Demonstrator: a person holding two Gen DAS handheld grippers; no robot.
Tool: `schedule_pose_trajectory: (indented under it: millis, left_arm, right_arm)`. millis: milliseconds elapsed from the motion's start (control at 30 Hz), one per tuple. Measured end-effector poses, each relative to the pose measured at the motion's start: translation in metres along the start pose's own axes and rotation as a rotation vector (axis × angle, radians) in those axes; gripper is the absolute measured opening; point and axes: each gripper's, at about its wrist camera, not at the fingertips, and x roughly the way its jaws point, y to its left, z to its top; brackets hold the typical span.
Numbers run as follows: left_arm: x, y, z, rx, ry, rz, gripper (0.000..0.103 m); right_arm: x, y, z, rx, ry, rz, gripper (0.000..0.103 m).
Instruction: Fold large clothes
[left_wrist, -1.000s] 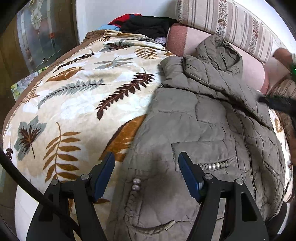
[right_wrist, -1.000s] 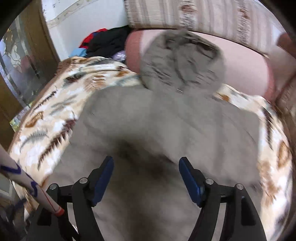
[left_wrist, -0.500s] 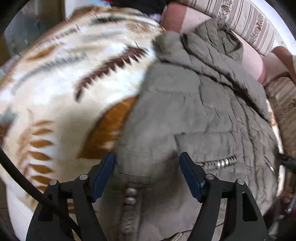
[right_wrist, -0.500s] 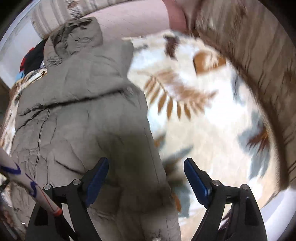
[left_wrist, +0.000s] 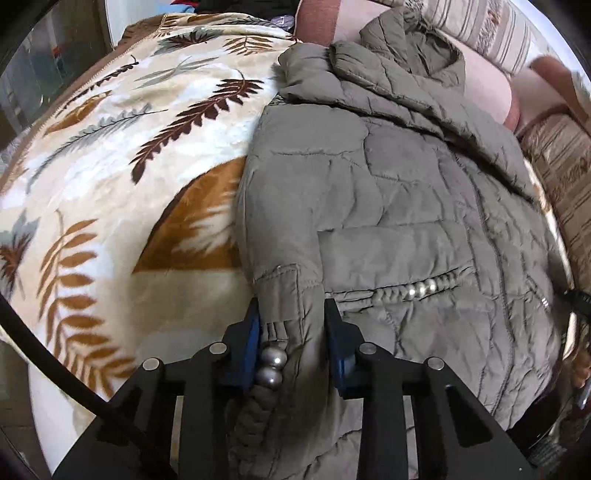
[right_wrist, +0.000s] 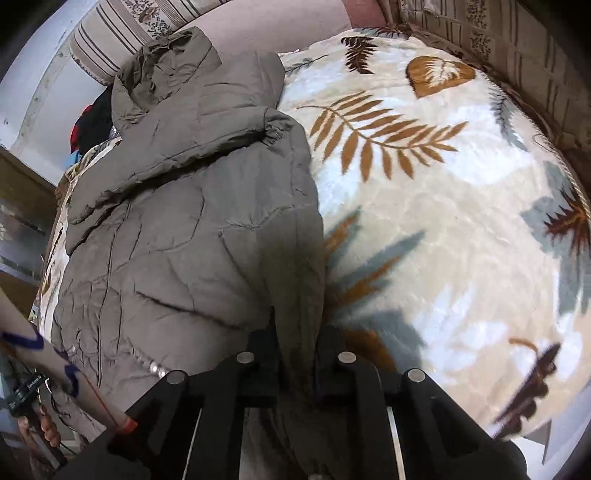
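A grey-green quilted hooded jacket (left_wrist: 406, 192) lies front up on a leaf-print blanket (left_wrist: 110, 155), its sleeves folded across the chest. My left gripper (left_wrist: 291, 332) is shut on the jacket's left bottom edge, beside two silver beads. In the right wrist view the jacket (right_wrist: 192, 229) fills the left half, and my right gripper (right_wrist: 297, 354) is shut on its right bottom edge. The hood (right_wrist: 162, 66) rests against a pink cushion at the far end.
Striped sofa cushions (left_wrist: 491, 33) and a pink bolster (left_wrist: 484, 77) line the far side. A pile of dark and red clothes (right_wrist: 88, 122) sits at the far corner. The blanket (right_wrist: 443, 221) spreads wide to the right of the jacket.
Both grippers were open above the jacket and have come down to its bottom corners. Both have closed on the hem, left at the left edge and right at the right edge.
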Motion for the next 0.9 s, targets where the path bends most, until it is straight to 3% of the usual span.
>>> schedule_pose_trajectory:
  millis: [100,133,200,233,267,300,367,500,700,900]
  left_arm:
    - [-0.006,0.006,0.0,-0.026,-0.013,0.032,0.042]
    - [-0.013,0.009,0.001,-0.04,-0.024,0.031,0.042]
    - [-0.033,0.013,0.004,-0.044,-0.083,0.038,0.048]
    - [-0.044,0.013,0.005,-0.039,-0.119,0.039,0.051]
    - [-0.051,0.013,0.007,-0.035,-0.144,0.043,0.06]
    - [-0.06,0.012,0.01,-0.03,-0.181,0.053,0.069]
    - [-0.075,0.008,0.017,-0.014,-0.259,0.079,0.073]
    - [-0.072,-0.005,0.031,0.025,-0.289,0.084,0.074]
    - [-0.052,-0.026,0.036,0.072,-0.274,0.034,0.074]
    - [-0.006,-0.024,0.059,0.084,-0.283,0.056,0.075]
  right_arm:
    - [0.0,-0.001,-0.003,-0.002,-0.013,-0.02,0.017]
    - [-0.001,-0.003,0.0,0.002,-0.019,-0.034,0.029]
    - [-0.013,0.0,-0.001,0.008,-0.05,-0.074,0.036]
    - [-0.022,0.002,0.0,0.007,-0.073,-0.076,0.044]
    - [-0.029,0.004,0.002,0.006,-0.089,-0.074,0.054]
    - [-0.04,0.007,0.005,0.002,-0.119,-0.072,0.057]
    - [-0.057,0.017,0.011,-0.014,-0.163,-0.06,0.064]
    - [-0.074,0.061,0.038,-0.078,-0.196,0.008,0.07]
    - [-0.054,0.149,0.095,-0.159,-0.146,0.091,0.072]
    - [-0.011,0.243,0.188,-0.227,-0.152,0.053,0.074]
